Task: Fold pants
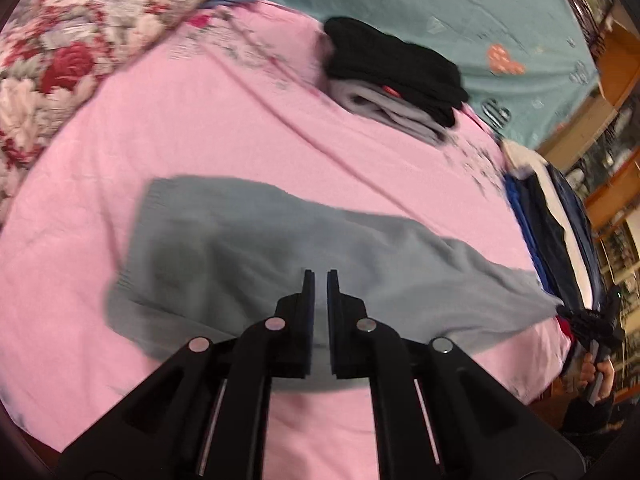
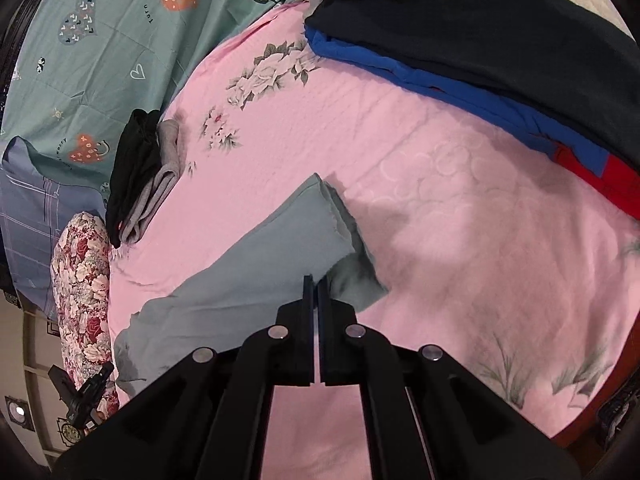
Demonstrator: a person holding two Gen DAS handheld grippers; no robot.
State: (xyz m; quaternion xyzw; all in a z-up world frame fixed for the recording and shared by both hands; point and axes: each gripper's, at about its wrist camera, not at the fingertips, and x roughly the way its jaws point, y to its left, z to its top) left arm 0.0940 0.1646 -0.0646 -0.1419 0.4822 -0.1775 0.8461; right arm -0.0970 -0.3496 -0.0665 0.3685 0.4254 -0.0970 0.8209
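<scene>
Grey-green pants (image 1: 280, 256) lie lengthwise on the pink bedsheet (image 1: 200, 120), waistband at the left, leg ends at the right. My left gripper (image 1: 321, 280) hovers over the pants' near edge, jaws a narrow gap apart, holding nothing. In the right wrist view the pants (image 2: 276, 252) run from the left to the leg hems at the centre. My right gripper (image 2: 316, 284) sits at the leg ends with jaws nearly closed; whether cloth is pinched is unclear. It also shows at the far right of the left wrist view (image 1: 596, 320).
A folded stack of black and grey clothes (image 1: 396, 76) lies at the back of the bed. A pile of dark, blue and red garments (image 2: 500, 64) lies at the right. A floral pillow (image 1: 68, 52) is at the left. A teal quilt (image 1: 440, 8) lies behind.
</scene>
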